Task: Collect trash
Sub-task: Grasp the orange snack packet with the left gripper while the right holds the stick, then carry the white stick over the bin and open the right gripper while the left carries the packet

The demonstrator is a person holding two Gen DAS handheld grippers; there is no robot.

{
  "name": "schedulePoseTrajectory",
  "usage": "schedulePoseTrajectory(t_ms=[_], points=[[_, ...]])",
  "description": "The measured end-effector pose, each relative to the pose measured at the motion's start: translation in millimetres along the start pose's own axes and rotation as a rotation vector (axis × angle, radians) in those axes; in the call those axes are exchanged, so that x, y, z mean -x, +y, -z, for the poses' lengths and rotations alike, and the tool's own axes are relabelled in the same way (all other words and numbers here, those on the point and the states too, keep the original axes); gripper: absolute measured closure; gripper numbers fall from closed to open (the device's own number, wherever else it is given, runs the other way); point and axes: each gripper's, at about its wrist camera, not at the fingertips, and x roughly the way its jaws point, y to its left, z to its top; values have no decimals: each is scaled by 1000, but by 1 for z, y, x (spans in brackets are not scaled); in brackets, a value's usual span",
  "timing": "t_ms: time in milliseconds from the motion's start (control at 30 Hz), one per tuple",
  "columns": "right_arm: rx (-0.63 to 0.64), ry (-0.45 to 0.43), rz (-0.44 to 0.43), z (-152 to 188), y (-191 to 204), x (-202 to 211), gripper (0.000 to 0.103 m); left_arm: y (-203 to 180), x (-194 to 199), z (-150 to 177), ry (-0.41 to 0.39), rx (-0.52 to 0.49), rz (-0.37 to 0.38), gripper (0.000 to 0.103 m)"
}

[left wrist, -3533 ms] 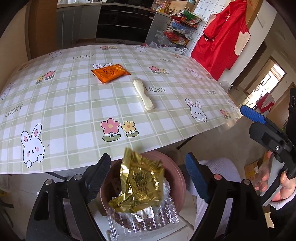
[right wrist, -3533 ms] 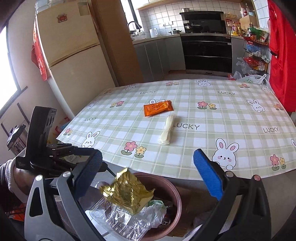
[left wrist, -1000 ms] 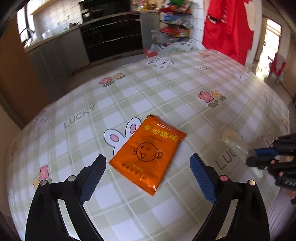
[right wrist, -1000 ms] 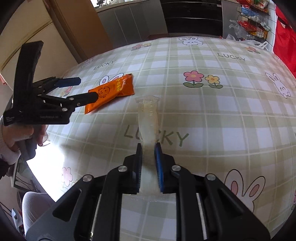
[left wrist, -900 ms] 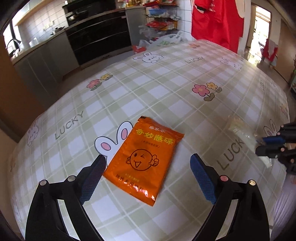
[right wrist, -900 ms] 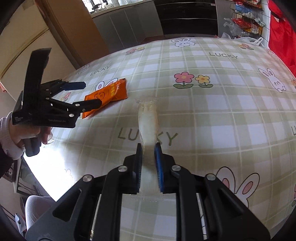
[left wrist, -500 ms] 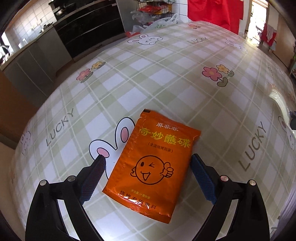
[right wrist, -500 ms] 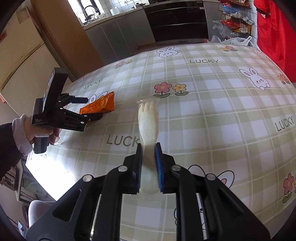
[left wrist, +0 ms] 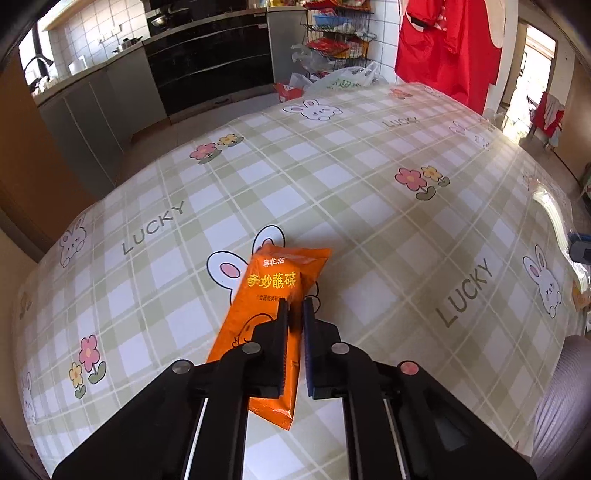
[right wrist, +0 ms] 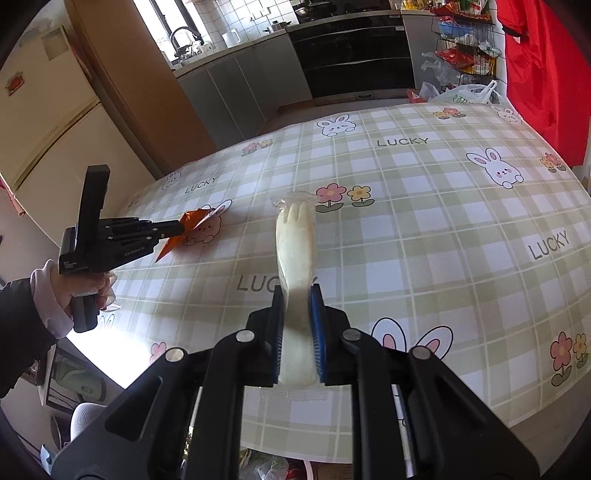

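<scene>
An orange snack packet [left wrist: 280,280] lies tilted on the checked tablecloth [left wrist: 369,192], its near part pinched between the fingers of my left gripper [left wrist: 295,304], which is shut on it. In the right wrist view the left gripper [right wrist: 177,227] holds the orange packet [right wrist: 192,221] with one edge raised off the cloth. My right gripper [right wrist: 297,291] is shut on a long clear-wrapped cream packet [right wrist: 295,236], which sticks out ahead of the fingers above the table [right wrist: 443,221]. A hand [right wrist: 81,284] grips the left tool's handle.
Kitchen cabinets [right wrist: 258,74] and a fridge [right wrist: 55,140] stand beyond the table. A red garment [left wrist: 443,48] hangs at the right, beside a wire rack [left wrist: 332,33] and a plastic bag [left wrist: 343,79] on the floor. Trash shows below the table's near edge [right wrist: 273,465].
My left gripper went from wide open around the orange packet to shut on it, lifting one edge. The right gripper rose and drew back with the cream packet.
</scene>
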Motion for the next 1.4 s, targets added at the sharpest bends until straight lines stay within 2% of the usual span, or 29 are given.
schedulePoseTrajectory(t_ms=[200,400,600,767,1100,1400], points=[[38,-33,-22,4,25,29,86,1,65,10,-107,52,8,97],[90,-81,-48,9,55,67,86,-15,144,26,-234,104,53,97],[150,-119,-70,24,84,106,86,-38,223,59,-356,196,88,97],[196,-133,-79,47,105,130,86,-59,273,98,-404,279,144,97],[249,-105,-80,96,140,149,86,-94,327,173,-489,378,198,97],[250,-58,-59,107,147,140,86,-104,345,204,-525,426,223,97]])
